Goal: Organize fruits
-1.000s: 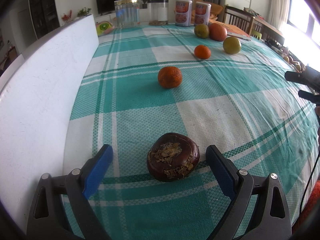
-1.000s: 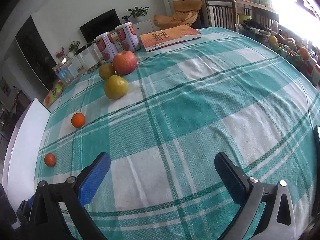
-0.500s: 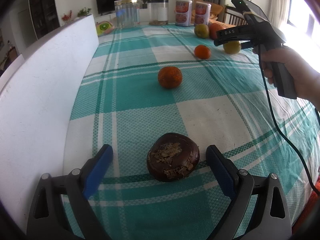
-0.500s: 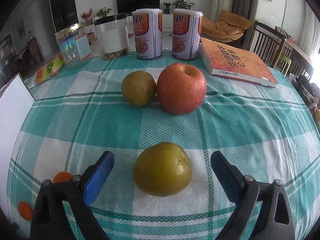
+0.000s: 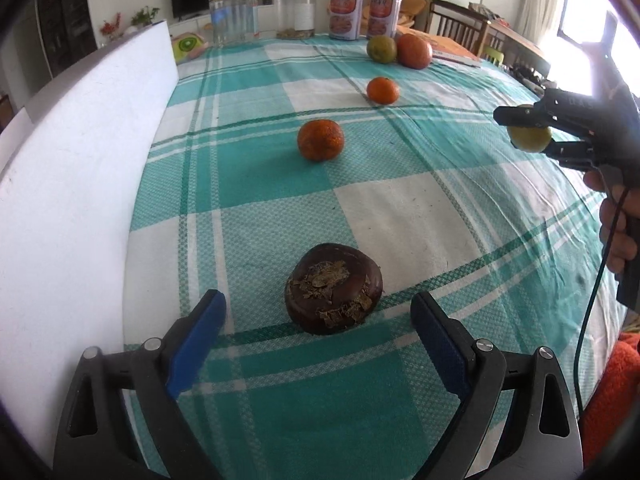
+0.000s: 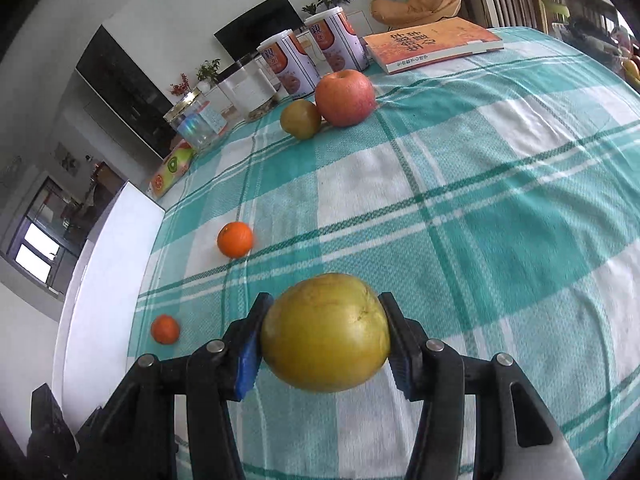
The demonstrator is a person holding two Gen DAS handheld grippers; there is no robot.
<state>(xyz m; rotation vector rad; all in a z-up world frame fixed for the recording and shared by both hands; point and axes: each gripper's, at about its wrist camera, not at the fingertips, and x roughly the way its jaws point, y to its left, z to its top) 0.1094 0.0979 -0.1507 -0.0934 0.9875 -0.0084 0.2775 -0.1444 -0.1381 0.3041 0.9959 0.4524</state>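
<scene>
My left gripper [image 5: 318, 312] is open, low over the checked cloth, with a dark brown fruit [image 5: 333, 294] lying just ahead between its fingers, untouched. My right gripper [image 6: 324, 330] is shut on a yellow-green pear [image 6: 326, 332] and holds it above the table; it also shows in the left wrist view [image 5: 528, 136] at the right. On the cloth lie a wrinkled orange [image 5: 321, 139], a smaller orange [image 5: 383, 90], a green pear [image 5: 381, 49] and a red apple [image 5: 414, 51] side by side at the far end.
A white board [image 5: 80, 168] runs along the table's left edge. Two cans [image 6: 312, 60], jars [image 6: 192, 124], a fruit-print box [image 6: 172, 168] and an orange book [image 6: 432, 42] stand at the far end. Chairs stand beyond the table.
My right gripper closed on the yellow-green pear and lifted it, drawing back to the right and away from the apple. My left gripper and the brown fruit stayed still.
</scene>
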